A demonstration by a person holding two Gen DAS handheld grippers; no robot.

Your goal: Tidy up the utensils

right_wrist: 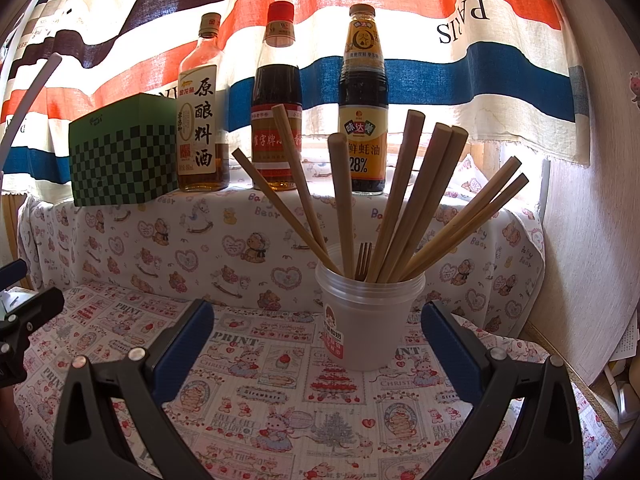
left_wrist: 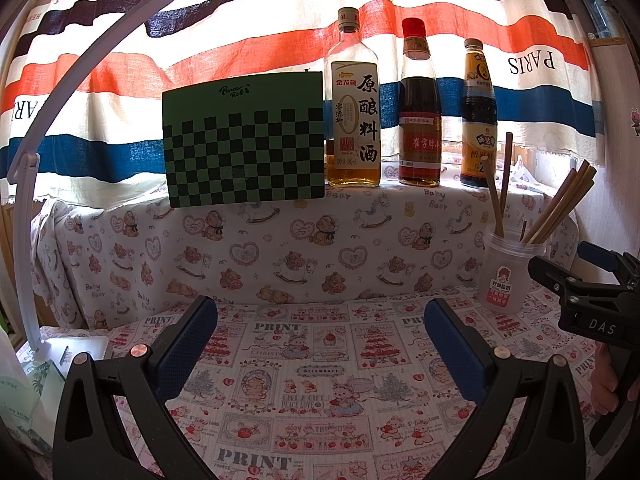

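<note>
A translucent plastic cup (right_wrist: pixel 370 320) stands on the patterned tablecloth and holds several wooden chopsticks (right_wrist: pixel 404 200) and a small fork (right_wrist: pixel 363 266), tines up. My right gripper (right_wrist: pixel 316 320) is open and empty, with the cup just ahead between its blue pads (right_wrist: pixel 184 344). My left gripper (left_wrist: pixel 320 320) is open and empty over bare cloth. In the left wrist view the cup (left_wrist: pixel 510 276) stands at the right, with the chopsticks (left_wrist: pixel 560 208) in it. The right gripper's black body (left_wrist: pixel 592 300) is beside the cup.
Three sauce bottles (left_wrist: pixel 420 104) and a green checkered box (left_wrist: pixel 244 140) stand on the raised ledge at the back before a striped curtain. A white lamp arm (left_wrist: pixel 28 184) curves at the left, its base (left_wrist: pixel 76 350) on the table. A wall (right_wrist: pixel 588 240) stands to the right.
</note>
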